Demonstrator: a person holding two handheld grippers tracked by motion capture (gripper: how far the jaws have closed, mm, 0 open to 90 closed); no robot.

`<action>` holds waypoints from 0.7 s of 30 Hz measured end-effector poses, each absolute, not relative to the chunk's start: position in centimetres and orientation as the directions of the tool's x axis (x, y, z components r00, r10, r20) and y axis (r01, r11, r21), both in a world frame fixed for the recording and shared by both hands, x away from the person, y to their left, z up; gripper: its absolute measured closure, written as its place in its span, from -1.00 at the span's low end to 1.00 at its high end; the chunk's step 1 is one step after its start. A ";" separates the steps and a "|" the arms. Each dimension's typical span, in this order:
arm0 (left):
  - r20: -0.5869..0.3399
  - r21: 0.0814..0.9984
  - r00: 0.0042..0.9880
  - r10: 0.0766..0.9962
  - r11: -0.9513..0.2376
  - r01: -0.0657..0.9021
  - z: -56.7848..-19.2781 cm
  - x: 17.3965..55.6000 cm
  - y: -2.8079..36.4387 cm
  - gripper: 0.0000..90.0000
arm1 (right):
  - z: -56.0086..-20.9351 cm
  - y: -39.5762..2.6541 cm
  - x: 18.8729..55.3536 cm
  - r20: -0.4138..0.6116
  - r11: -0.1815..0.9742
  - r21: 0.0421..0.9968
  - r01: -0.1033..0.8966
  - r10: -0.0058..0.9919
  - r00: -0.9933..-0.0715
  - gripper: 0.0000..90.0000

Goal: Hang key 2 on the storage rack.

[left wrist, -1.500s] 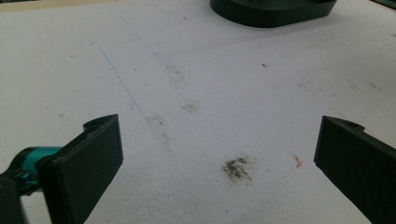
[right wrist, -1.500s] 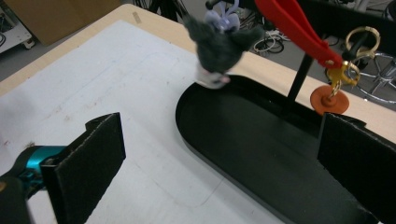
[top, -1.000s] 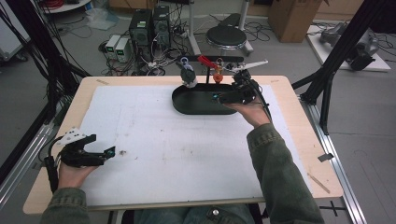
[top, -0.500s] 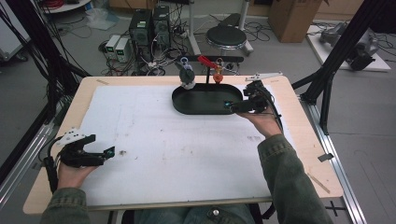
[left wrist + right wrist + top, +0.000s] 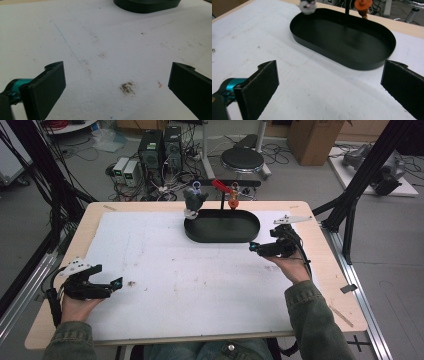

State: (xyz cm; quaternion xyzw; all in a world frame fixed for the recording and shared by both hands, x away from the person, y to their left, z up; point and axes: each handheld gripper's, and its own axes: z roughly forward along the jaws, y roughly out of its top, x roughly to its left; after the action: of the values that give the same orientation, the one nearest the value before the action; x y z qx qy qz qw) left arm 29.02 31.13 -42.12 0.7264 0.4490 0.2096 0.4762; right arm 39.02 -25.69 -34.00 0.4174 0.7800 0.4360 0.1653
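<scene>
A black oval tray (image 5: 225, 226) stands empty at the back middle of the white sheet. Behind it a thin black stand carries a grey plush figure (image 5: 194, 200), a red piece (image 5: 218, 185) and a small orange figure (image 5: 233, 197). My right gripper (image 5: 255, 248) is open and empty, just off the tray's right front corner. In the right gripper view the tray (image 5: 342, 35) lies ahead between the open jaws, with the grey figure (image 5: 307, 5) and orange figure (image 5: 363, 5) behind it. My left gripper (image 5: 115, 284) rests open and empty at the front left.
A white sheet (image 5: 200, 270) covers most of the wooden table (image 5: 335, 285), with a brown stain (image 5: 127, 88) ahead of the left gripper. The tray's near wall (image 5: 147, 6) shows at the top of the left gripper view. Black frame posts flank the table.
My right gripper has drawn back from over the tray to the sheet off its right front corner. The left gripper has stayed where it was.
</scene>
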 end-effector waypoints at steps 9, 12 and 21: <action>-0.124 0.877 0.507 0.853 -0.145 0.459 -42.2 28.9 31.1 -0.96 | -35.8 -28.0 37.5 0.110 0.243 0.828 0.506 0.814 -0.570 -0.99; -0.123 0.875 0.505 0.854 -0.147 0.461 -42.2 28.8 31.2 -0.96 | -36.4 -29.0 37.2 0.104 0.236 0.833 0.501 0.821 -0.561 -0.99; -0.130 0.874 0.499 0.857 -0.139 0.466 -42.3 28.6 31.4 -0.96 | -38.8 -31.1 35.1 0.089 0.222 0.852 0.474 0.831 -0.550 -0.99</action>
State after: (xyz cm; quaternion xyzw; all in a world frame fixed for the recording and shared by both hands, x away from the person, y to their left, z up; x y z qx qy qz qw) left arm 28.63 31.44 -42.31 0.7258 0.4554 0.2070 0.4722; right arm 35.15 -31.13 -38.83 0.4312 0.7562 0.4505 0.1981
